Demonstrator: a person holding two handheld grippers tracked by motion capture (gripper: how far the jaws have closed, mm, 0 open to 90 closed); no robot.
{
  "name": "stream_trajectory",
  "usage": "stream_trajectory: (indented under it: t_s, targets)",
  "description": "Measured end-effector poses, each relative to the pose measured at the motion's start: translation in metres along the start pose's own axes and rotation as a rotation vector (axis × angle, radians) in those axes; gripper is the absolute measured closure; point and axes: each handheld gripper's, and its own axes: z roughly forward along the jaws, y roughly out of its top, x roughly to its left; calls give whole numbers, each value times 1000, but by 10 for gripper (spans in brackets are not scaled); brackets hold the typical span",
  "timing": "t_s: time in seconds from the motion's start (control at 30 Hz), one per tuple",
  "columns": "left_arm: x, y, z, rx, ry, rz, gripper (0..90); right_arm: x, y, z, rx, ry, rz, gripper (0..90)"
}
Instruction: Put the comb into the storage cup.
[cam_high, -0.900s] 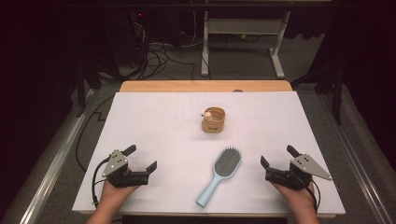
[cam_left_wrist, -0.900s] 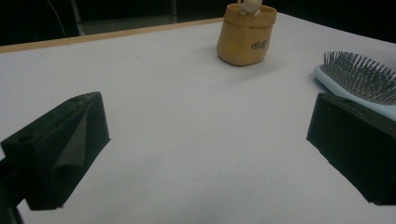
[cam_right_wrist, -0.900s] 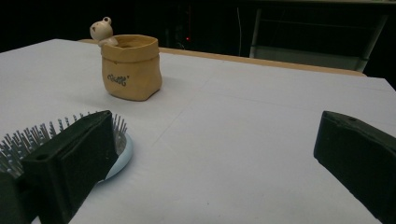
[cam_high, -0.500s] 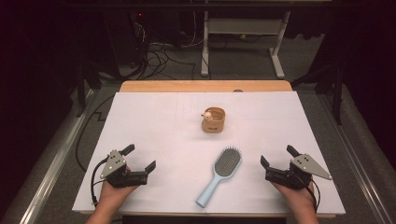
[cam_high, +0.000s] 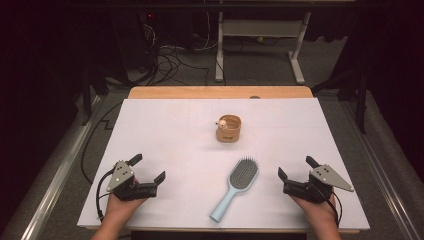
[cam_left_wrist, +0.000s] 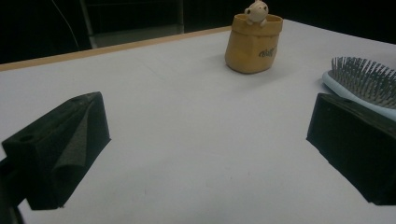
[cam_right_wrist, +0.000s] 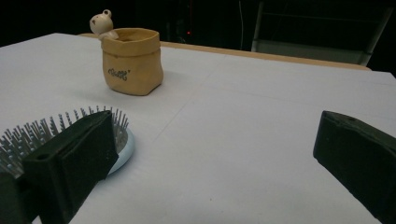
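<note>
Since the earlier frames we are seeing next to nothing moving: the left tongs have edged only a touch along the near part of the desk, while the right tongs, the hairbrush and the little pot are sitting where they were.

We are holding both tongs low over the white desk top, each in one hand coming in from the near edge. The left tongs are standing released, jaws spread wide with nothing but bare desk between them; in the left gripper view the brush head is showing just behind the right-hand jaw, and the pot is sitting farther off, upright. The right tongs are likewise released, jaws wide apart and gripping nothing; in the right gripper view the bristles of the hairbrush are peeking out from behind the left-hand jaw, and the pot is standing beyond them.

The hairbrush is lying bristles up on the desk between the two tongs, closer to the right ones but apart from both, its pale blue handle pointing toward the near edge and slanting left. The tan pot, with a small bear figure leaning over its rim, is standing farther back near the middle of the desk, well apart from the brush.
</note>
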Motion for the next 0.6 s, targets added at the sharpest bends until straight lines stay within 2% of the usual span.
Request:
stream_trajectory:
  t_s: [0.07, 0.13, 0.17, 0.2, 0.23, 0.33, 0.37, 0.4, 0.5, 0.53, 0.57, 0.6]
  targets:
    - [0, 1, 0, -9, 2, -3, 2, 1, 0, 0, 10, 19, -5, 25]
    - [1, 2, 0, -15, 5, -11, 3, 1, 1, 0, 17, 26, 1, 98]
    - [1, 3, 0, -16, 4, -8, 3, 2, 1, -1, 20, 40, 16, 180]
    - [1, 3, 0, -14, 4, -3, 3, 2, 1, -1, 20, 40, 16, 180]
    - [1, 3, 0, -14, 2, -3, 3, 3, 1, -1, 34, 77, 21, 292]
    - [2, 2, 0, -6, 2, -6, 2, 6, 1, 0, 49, 113, 19, 439]
    - [2, 2, 0, -11, 4, -1, 2, 6, 1, 0, 49, 113, 19, 439]
    - [2, 1, 0, -9, 4, 11, 3, 7, 2, 1, 51, 133, 19, 480]
    - [2, 1, 0, -11, 1, 9, 3, 13, 3, 1, 59, 169, 4, 610]
    - [2, 1, 0, -14, 0, 9, 3, 16, 3, 1, 61, 179, -7, 667]
    - [2, 1, 0, -15, 2, 10, 3, 21, 5, 1, 60, 198, -22, 761]
    - [2, 1, 0, -16, 2, 12, 3, 21, 5, 1, 60, 198, -22, 761]
